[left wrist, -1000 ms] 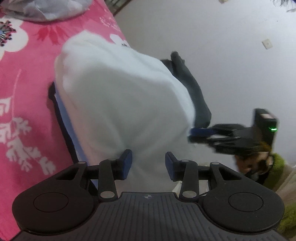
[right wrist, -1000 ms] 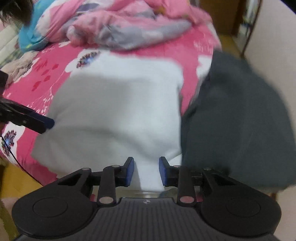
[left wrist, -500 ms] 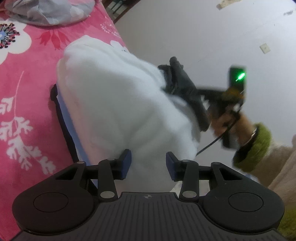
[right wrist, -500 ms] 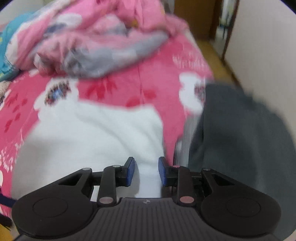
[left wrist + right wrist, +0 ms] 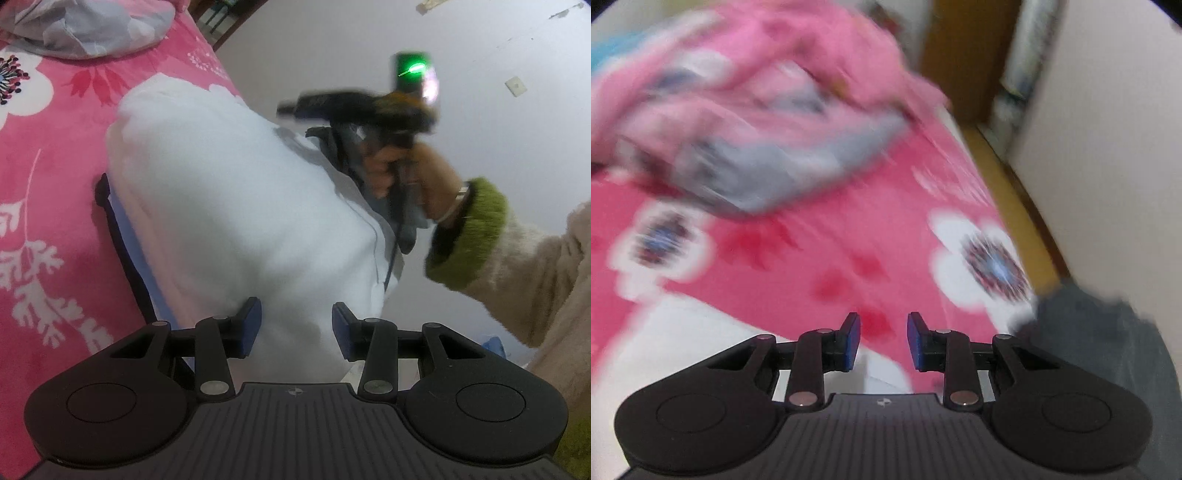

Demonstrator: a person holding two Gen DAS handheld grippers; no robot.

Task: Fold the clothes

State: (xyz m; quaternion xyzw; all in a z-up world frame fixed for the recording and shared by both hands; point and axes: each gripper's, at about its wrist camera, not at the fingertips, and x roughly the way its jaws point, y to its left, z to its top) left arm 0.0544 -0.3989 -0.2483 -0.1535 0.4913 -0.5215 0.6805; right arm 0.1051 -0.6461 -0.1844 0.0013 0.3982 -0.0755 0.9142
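Note:
A white fleece garment (image 5: 236, 206) lies folded on the pink floral bedspread (image 5: 44, 184), hanging over the bed's edge. My left gripper (image 5: 295, 328) is open, its blue pads either side of the garment's near edge. My right gripper (image 5: 882, 339) is open and empty, held above the bedspread (image 5: 812, 266); in the left wrist view it (image 5: 295, 107) is blurred above the garment's far side. A dark grey garment (image 5: 1100, 332) lies at the bed's right edge; a strip of it (image 5: 332, 147) shows behind the white one. The white garment's corner (image 5: 701, 332) shows low left.
A crumpled pink and grey quilt (image 5: 757, 129) is heaped at the far end of the bed. A white wall (image 5: 369, 44) runs along the bed's right side. The person's sleeve (image 5: 517, 258), beige with a green cuff, is at right.
My right gripper has swung up and forward from the near edge of the white garment, to above its far side. The left gripper has stayed put, open at the garment's edge.

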